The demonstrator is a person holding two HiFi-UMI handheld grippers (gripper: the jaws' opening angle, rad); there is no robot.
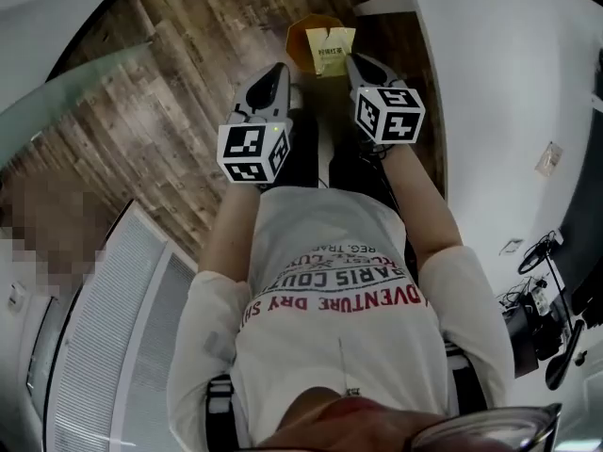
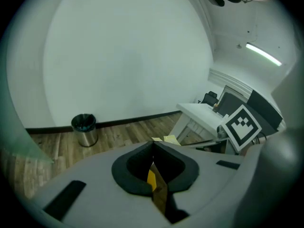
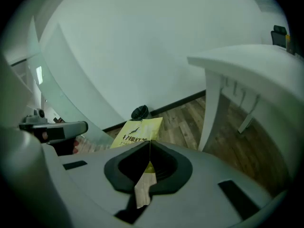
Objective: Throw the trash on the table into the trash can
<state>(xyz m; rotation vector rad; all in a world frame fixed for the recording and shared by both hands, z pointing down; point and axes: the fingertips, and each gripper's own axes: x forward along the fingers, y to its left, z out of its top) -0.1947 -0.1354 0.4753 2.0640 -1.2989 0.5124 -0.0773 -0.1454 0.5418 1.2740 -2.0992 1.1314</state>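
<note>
In the head view both grippers are held out side by side over a wooden floor. My left gripper is shut on an orange wrapper, which shows as a strip between its closed jaws. My right gripper is shut on a yellow printed packet that sticks out past its tips. A steel trash can with a dark liner stands by the white wall, left of centre in the left gripper view, well away from both grippers.
A white table stands to the right, with its legs on the wooden floor. A small dark object sits at the skirting board. White cabinets lie at lower left, and office gear at far right.
</note>
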